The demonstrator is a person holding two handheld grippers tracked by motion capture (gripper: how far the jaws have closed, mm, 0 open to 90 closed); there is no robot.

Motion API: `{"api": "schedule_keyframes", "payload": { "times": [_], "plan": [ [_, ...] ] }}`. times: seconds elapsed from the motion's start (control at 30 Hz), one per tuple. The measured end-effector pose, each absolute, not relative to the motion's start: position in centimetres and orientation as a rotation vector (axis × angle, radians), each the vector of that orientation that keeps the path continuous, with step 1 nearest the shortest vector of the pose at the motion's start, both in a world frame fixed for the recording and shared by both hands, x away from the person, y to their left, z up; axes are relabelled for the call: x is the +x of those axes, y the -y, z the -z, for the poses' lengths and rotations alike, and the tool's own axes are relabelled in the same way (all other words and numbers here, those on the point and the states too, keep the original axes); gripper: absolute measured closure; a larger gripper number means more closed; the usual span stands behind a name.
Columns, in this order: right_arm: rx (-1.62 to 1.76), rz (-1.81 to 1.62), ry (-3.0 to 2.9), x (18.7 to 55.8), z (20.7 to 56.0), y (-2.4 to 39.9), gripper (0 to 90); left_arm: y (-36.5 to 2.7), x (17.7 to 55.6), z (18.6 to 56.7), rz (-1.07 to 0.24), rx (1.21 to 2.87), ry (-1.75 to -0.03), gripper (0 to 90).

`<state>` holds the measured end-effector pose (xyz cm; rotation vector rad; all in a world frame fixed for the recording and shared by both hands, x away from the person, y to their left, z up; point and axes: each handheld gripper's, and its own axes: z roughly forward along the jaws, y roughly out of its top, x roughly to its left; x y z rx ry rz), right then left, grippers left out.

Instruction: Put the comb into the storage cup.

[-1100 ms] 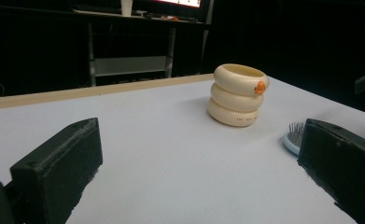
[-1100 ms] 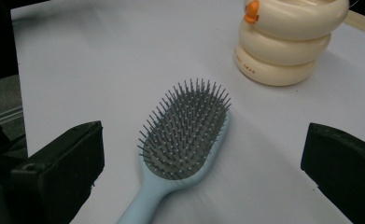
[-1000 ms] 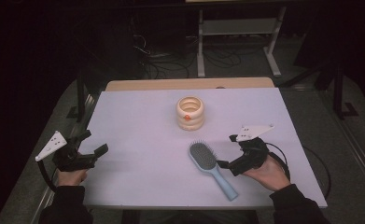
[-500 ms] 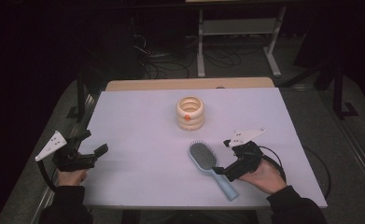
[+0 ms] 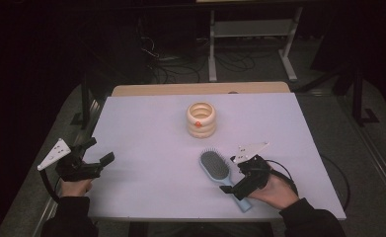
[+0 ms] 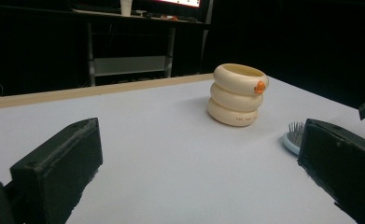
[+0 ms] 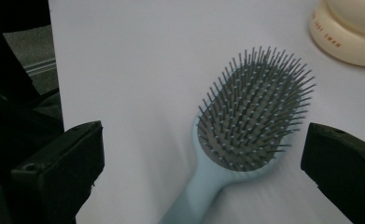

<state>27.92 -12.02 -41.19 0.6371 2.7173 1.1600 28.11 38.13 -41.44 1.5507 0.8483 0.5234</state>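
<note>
Hairbrush point(image 5: 215, 166) before ring-stack point(image 5: 201, 119) (apart) — on table point(image 5: 146, 128)

Pale blue hairbrush point(image 7: 245, 135), grey bristles; cream holder point(image 5: 201, 120), apparently.

The left gripper point(image 6: 194, 186) looks low across a pale lilac table point(image 6: 161, 140), its two black jaws standing wide apart at the bottom corners with bare tabletop between them. Beyond them, toward the right, stands a cream holder of three stacked rings point(image 6: 237, 94) with a small orange spot near its top rim, and just past the right jaw the light blue edge and bristles of a hairbrush point(image 6: 293, 135) peek out, lying flat and apart from the holder. Behind the table's wooden far edge point(image 6: 77, 91) a metal shelf frame point(image 6: 129, 56) stands in a dark room.
</note>
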Motion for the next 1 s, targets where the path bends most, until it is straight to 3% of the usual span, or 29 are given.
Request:
{"api": "schedule_keyframes", "payload": {
  "times": [0.3,0.53,1.0],
  "plan": [
    [0.583,-1.137,-2.776,27.3,41.5,11.0,0.0,-38.1,28.1,41.4,-0.522,1.549,-0.848,0.0],
    [0.516,-1.133,-2.838,26.8,41.7,10.6,12.0,-38.1,28.1,41.4,-0.523,1.554,-0.846,0.0],
    [0.485,-1.107,-2.898,26.6,42.0,10.3,20.4,-38.1,28.1,41.4,-0.522,1.554,-0.846,0.0]
  ]
}}
